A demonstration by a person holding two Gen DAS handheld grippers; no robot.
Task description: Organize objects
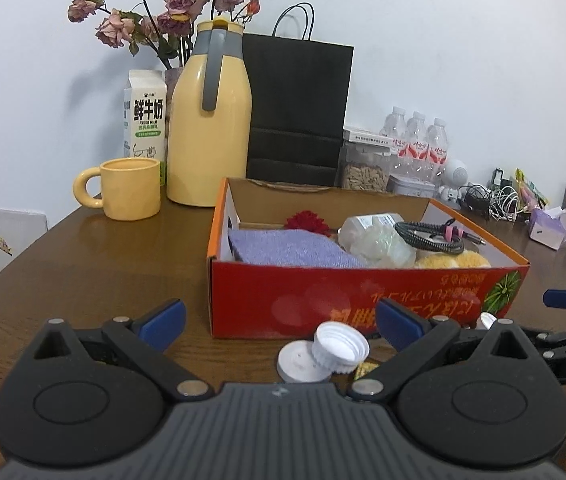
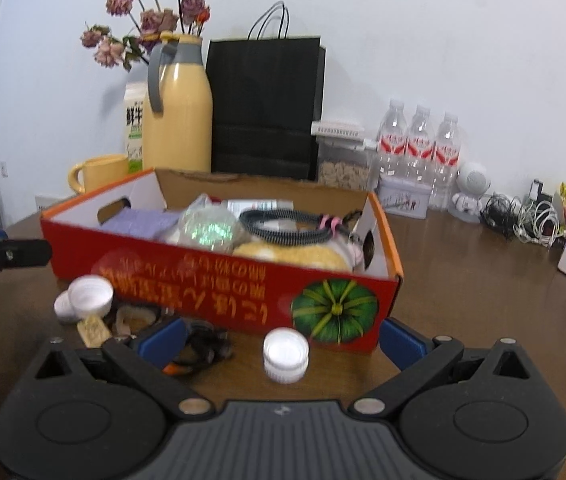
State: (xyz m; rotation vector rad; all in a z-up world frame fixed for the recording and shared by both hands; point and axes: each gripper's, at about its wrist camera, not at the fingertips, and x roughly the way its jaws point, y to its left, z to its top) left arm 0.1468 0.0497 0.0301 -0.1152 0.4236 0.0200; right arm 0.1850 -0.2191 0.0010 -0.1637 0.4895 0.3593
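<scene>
A wooden bench [image 1: 95, 248] carries a red cardboard box [image 1: 363, 296] already holding a purple cloth [image 1: 287, 248], a clear plastic bottle [image 1: 375, 236], a coiled black cable [image 1: 431, 236] and yellow sponges [image 1: 455, 260]. Loose items lie on the bench just in front of the box.

The left gripper [image 1: 281, 322] hovers with its jaws spread wide and empty over two white caps [image 1: 323, 354], one leaning on the other. The right gripper [image 2: 283, 334] also has its jaws spread and empty, with a single white cap [image 2: 285, 355] standing between them, close to the box's front wall. A small tan piece [image 2: 94, 330] and a dark tangled item [image 2: 203, 350] lie beside its left finger.

Risks, as judged from this: the caps are small, round and light, so closing off-centre could squirt one away across the bench. The leaning pair may shift when touched, leaving only one pinched. The two grippers work near each other and could collide. The box wall stands close enough to catch a finger.
</scene>
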